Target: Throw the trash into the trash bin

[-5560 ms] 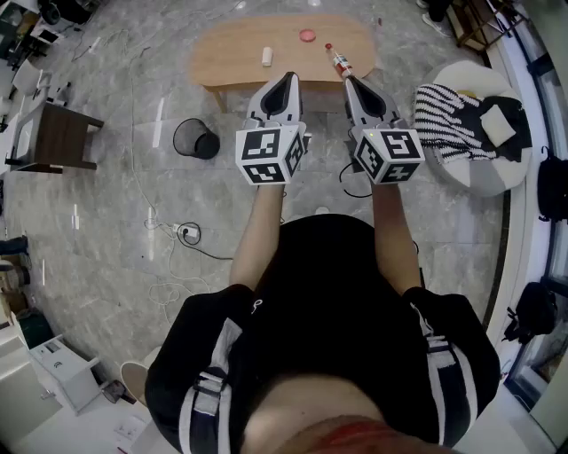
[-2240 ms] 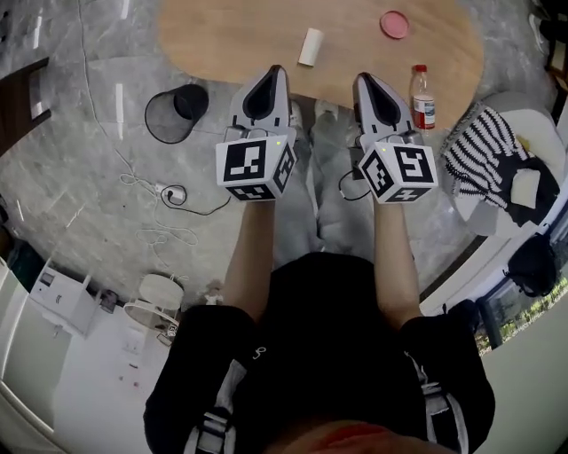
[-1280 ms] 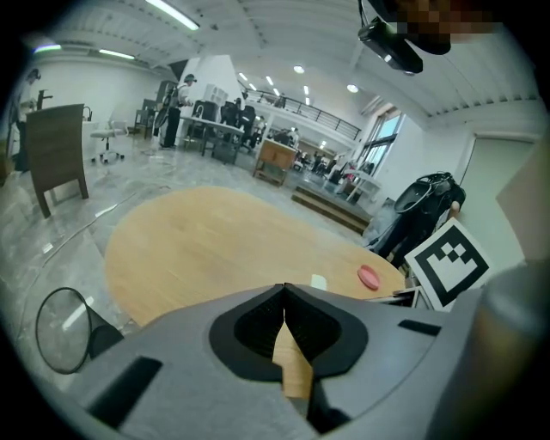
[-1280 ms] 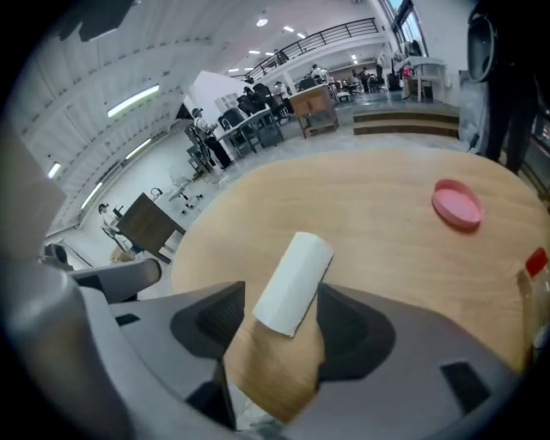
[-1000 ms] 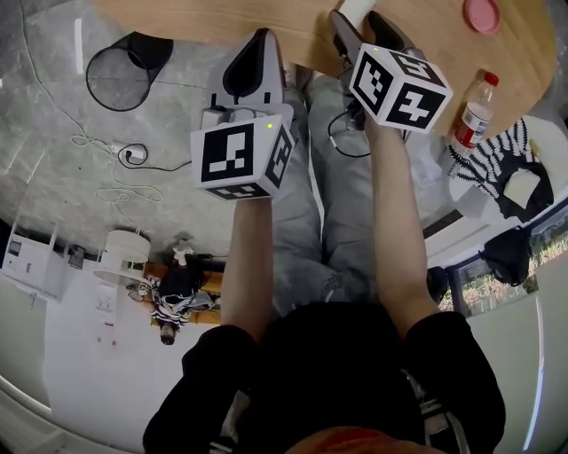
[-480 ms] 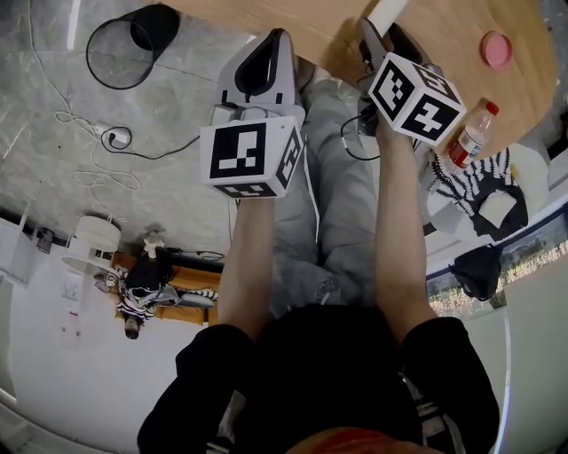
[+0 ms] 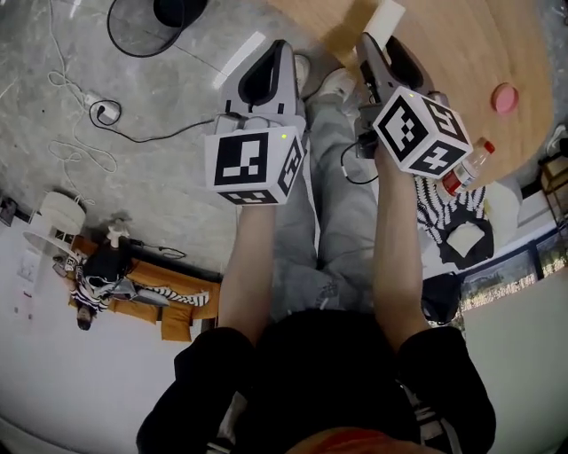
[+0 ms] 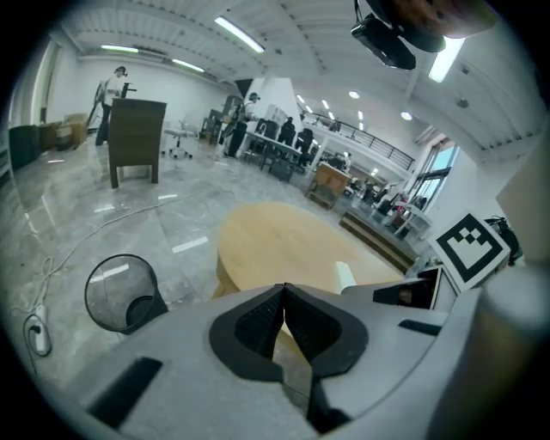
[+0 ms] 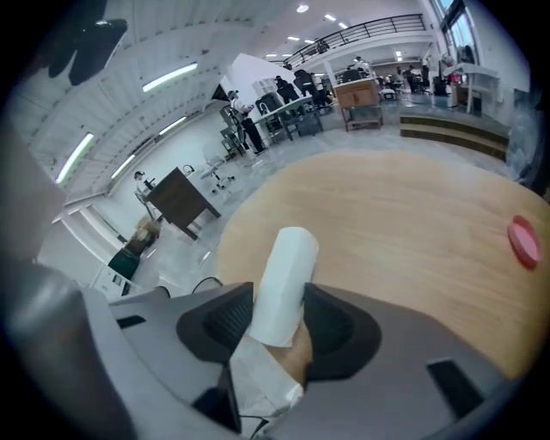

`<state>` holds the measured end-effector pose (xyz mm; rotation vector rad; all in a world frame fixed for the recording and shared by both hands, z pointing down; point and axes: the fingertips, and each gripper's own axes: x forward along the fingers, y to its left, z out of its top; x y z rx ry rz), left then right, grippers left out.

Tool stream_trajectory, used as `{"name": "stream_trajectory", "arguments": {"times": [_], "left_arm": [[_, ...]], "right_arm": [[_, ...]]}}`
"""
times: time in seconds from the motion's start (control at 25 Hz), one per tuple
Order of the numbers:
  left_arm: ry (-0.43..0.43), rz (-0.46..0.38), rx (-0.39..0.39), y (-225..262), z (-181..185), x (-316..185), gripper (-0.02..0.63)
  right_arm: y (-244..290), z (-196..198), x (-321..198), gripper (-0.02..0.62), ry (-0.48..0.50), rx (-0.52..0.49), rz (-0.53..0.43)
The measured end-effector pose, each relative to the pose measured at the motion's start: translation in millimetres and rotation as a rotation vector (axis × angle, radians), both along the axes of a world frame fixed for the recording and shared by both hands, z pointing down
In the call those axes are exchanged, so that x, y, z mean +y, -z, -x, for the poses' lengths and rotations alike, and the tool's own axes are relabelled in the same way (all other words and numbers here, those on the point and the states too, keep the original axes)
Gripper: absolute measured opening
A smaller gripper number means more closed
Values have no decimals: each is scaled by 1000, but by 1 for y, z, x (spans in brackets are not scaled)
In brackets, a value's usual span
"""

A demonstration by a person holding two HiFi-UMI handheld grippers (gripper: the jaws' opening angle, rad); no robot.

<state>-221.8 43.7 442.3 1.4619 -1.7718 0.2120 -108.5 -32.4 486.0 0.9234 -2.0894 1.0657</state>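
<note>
A white paper roll [image 9: 284, 275] stands between the jaws of my right gripper [image 9: 279, 296], over the near edge of the oval wooden table [image 9: 412, 223]. Those jaws have just been closing, and both pads now press on the roll's sides. In the head view the roll [image 7: 388, 16] sticks out past the right gripper [image 7: 377, 44]. My left gripper [image 7: 277, 49] hangs beside it over the floor, its jaws shut with nothing between them [image 8: 284, 292]. The black wire-mesh trash bin [image 7: 146, 27] stands on the floor to the left, also in the left gripper view [image 8: 120, 292].
A pink lid [image 7: 506, 97] and a red-capped bottle [image 7: 466, 167] are on the table [image 7: 461, 44]. A cable with a plug block [image 7: 98, 111] trails over the floor near the bin. A striped cloth [image 7: 453, 208] lies on a seat at the right. A dark cabinet [image 8: 136, 137] stands far off.
The right jaws have narrowed onto the white roll. Both grippers have shifted along the table's edge and rolled a little. The bin has slid toward the top edge of the head view.
</note>
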Motion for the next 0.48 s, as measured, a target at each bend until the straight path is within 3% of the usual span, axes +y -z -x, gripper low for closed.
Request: {"name": "stream_trajectory", "arguments": {"times": [0.32,0.48], "left_arm": [[263,23,-8,-23,97,60,8],[397,40,-14,-28,142,97,8]], "right_arm": [[1,162,67,183,385,-158,52],[-20,223,105,183,513,-190,117]]}}
